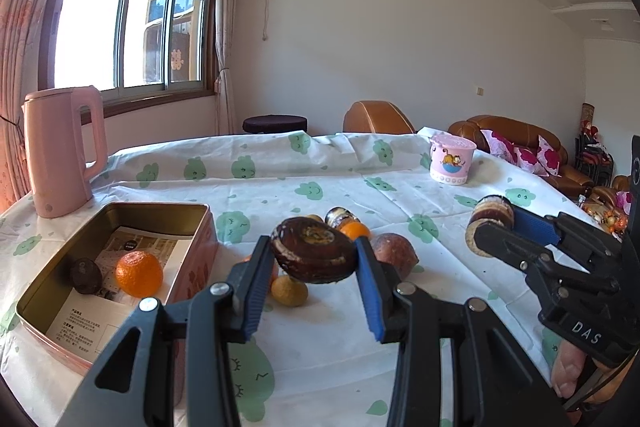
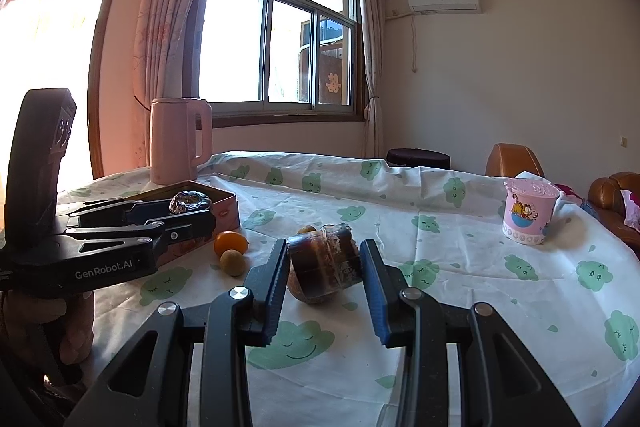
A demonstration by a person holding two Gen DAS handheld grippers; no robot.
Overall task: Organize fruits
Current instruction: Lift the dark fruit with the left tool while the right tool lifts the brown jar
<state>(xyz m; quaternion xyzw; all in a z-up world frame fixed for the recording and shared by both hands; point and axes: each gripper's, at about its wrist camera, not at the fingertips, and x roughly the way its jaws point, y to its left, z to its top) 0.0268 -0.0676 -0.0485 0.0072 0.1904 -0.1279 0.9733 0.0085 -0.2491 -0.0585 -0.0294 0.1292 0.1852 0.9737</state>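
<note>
My left gripper (image 1: 313,243) is shut on a dark brown round fruit (image 1: 314,255), held above the table just right of the open pink tin (image 1: 156,206). From the right wrist view the left gripper (image 2: 191,207) hangs with that fruit (image 2: 190,202) by the tin's (image 2: 229,213) near edge. The tin holds an orange (image 1: 139,274) and a small dark fruit (image 1: 86,275). My right gripper (image 2: 324,254) is shut on another brown fruit (image 2: 326,263), which the left wrist view has at the right (image 1: 490,223). Loose fruits lie below: an orange (image 2: 230,243), a yellowish one (image 2: 233,262), a reddish-brown one (image 1: 394,251).
A pink kettle (image 1: 60,151) stands behind the tin at the table's left edge. A pink cartoon cup (image 1: 452,159) sits at the far right. A hand (image 1: 568,371) grips the right tool. Brown sofas stand beyond the table.
</note>
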